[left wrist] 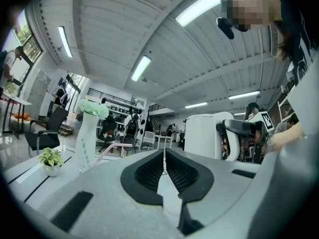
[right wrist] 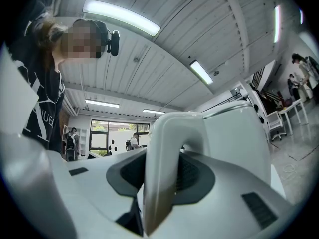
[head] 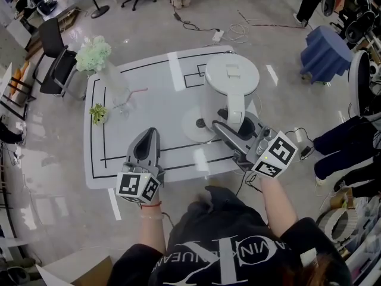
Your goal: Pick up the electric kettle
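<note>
The white electric kettle (head: 231, 76) hangs over the white table (head: 149, 70), tipped a little and off its round base (head: 191, 126), which lies bare to the lower left. My right gripper (head: 234, 121) is shut on the kettle's handle (head: 236, 108); in the right gripper view the handle (right wrist: 164, 153) fills the gap between the dark pads and the body (right wrist: 237, 138) rises behind. My left gripper (head: 149, 134) hovers at the table's near edge, jaws together and holding nothing. In its own view the left gripper (left wrist: 163, 156) looks toward the kettle (left wrist: 207, 136).
A clear vase of pale green flowers (head: 98, 58), a small potted plant (head: 98, 113) and a pink straw (head: 138, 91) stand at the table's left. A black chair (head: 53, 58) is beyond it. A blue-draped stool (head: 324, 52) and floor cables (head: 217, 36) lie behind.
</note>
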Motion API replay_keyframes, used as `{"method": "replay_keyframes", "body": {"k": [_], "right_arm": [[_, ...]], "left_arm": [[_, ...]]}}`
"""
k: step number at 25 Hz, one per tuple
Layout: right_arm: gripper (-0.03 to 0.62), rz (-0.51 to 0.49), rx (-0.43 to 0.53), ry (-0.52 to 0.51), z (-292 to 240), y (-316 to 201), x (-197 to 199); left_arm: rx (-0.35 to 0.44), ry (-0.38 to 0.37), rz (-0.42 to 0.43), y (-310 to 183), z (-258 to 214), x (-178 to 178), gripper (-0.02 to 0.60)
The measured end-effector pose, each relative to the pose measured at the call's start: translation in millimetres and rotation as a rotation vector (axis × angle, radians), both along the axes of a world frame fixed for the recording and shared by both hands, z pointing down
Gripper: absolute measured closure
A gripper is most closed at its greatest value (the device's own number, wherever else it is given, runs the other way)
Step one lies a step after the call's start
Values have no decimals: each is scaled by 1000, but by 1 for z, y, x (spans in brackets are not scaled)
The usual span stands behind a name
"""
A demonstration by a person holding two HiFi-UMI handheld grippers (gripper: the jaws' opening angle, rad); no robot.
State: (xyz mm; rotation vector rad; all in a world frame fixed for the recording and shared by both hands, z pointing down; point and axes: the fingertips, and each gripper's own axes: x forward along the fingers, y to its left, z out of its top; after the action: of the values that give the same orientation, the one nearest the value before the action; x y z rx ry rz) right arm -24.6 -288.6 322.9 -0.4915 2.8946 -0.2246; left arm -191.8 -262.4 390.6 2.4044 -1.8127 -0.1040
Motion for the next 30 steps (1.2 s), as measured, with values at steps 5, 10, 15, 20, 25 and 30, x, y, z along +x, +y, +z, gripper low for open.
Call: {"method": "replay_keyframes", "body": {"k": [5, 10, 15, 20, 25, 30], "right_arm": [[474, 32, 1, 5, 1, -2, 12], [474, 65, -2, 5, 1, -5, 23], [474, 91, 2, 11, 1, -7, 30], [474, 118, -1, 8, 1, -5, 39], [474, 146, -4, 4, 0, -3, 47], [474, 168, -1, 7, 0, -2, 52]], "left_arm": [[3, -6, 14, -2, -3, 4, 563], [4, -9, 19, -4, -4, 5, 563], [4, -10, 24, -6, -5, 4, 563], [7, -9, 34, -7, -6, 8, 563], [8, -9, 45, -8, -6, 9, 563], [11, -3, 57, -10, -6, 11, 563]]}}
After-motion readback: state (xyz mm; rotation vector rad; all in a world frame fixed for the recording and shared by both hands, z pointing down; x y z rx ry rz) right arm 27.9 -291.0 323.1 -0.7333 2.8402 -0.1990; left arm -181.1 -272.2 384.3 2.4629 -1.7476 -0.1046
